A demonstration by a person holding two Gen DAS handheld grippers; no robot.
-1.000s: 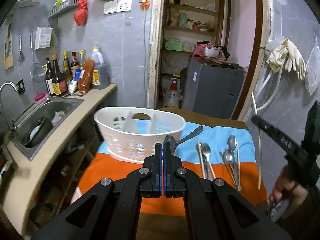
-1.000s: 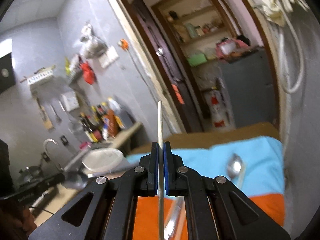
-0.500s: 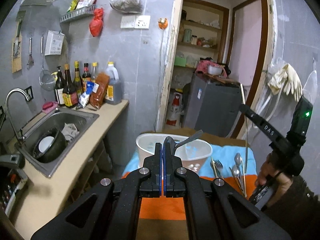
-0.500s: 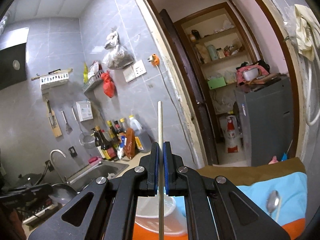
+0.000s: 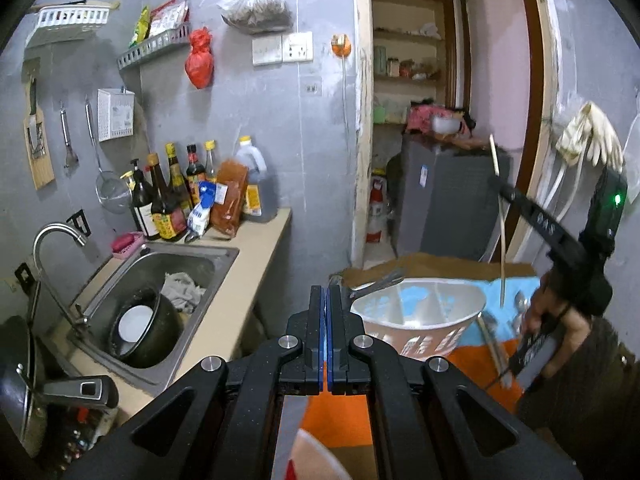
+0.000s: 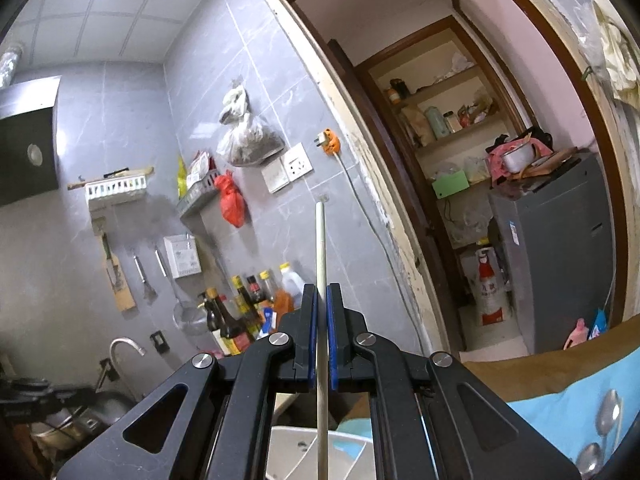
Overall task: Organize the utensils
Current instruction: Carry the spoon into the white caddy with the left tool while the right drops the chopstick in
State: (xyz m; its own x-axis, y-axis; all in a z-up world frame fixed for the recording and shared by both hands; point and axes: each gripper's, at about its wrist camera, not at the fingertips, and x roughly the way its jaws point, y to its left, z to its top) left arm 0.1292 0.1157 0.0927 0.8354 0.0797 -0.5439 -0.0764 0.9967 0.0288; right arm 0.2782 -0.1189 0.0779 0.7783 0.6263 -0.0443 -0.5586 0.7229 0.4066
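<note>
My left gripper (image 5: 327, 300) is shut on a metal spoon (image 5: 376, 283), held just above the left rim of the white divided utensil basket (image 5: 424, 322). My right gripper (image 6: 321, 304) is shut on a pale wooden chopstick (image 6: 321, 248) that stands upright; in the left wrist view the chopstick (image 5: 500, 232) hangs over the basket's right side, its lower tip just above the basket. The basket also shows in the right wrist view (image 6: 296, 456), below the fingers. Spoons (image 6: 606, 412) lie on the blue and orange cloth (image 6: 560, 408).
A steel sink (image 5: 160, 280) holding a black pot and a counter with sauce bottles (image 5: 172, 200) are on the left. A grey cabinet (image 5: 444, 204) stands in the doorway behind the table. More utensils (image 5: 494, 344) lie on the cloth right of the basket.
Both grippers have risen and tilted up. The chopstick has moved over the basket's right side, and the spoon has moved up to the basket's left rim.
</note>
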